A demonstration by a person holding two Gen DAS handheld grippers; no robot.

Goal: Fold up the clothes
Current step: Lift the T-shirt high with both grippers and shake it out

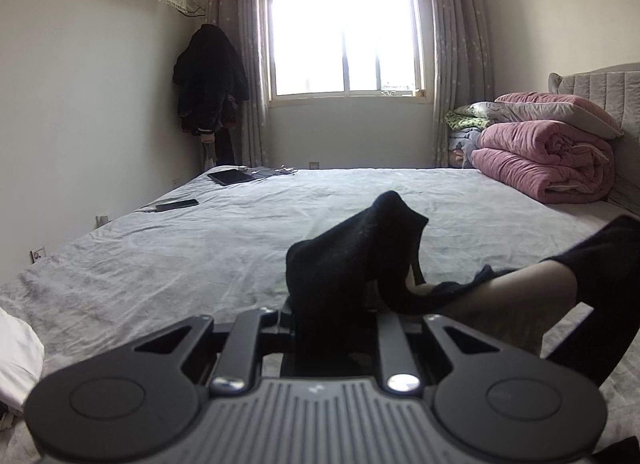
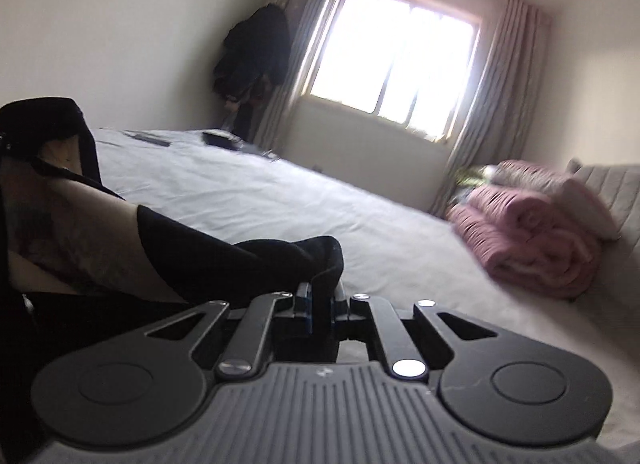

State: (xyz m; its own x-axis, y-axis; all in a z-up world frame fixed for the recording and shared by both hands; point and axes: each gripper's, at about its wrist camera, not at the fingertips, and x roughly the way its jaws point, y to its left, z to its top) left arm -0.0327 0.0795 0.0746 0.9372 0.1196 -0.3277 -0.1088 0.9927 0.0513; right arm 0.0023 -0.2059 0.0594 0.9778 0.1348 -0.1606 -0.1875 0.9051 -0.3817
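While both jaws clench the black garment (image 1: 340, 264), pink quilts (image 1: 548, 160) sit beyond.

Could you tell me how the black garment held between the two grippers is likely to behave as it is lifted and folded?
Probably floppy: the black garment peaks and droops from the left gripper instead of holding a shape. It looks light, since a pinch at the right gripper keeps it raised. Its loose part hangs over the grey bed, so it may sag and bunch.
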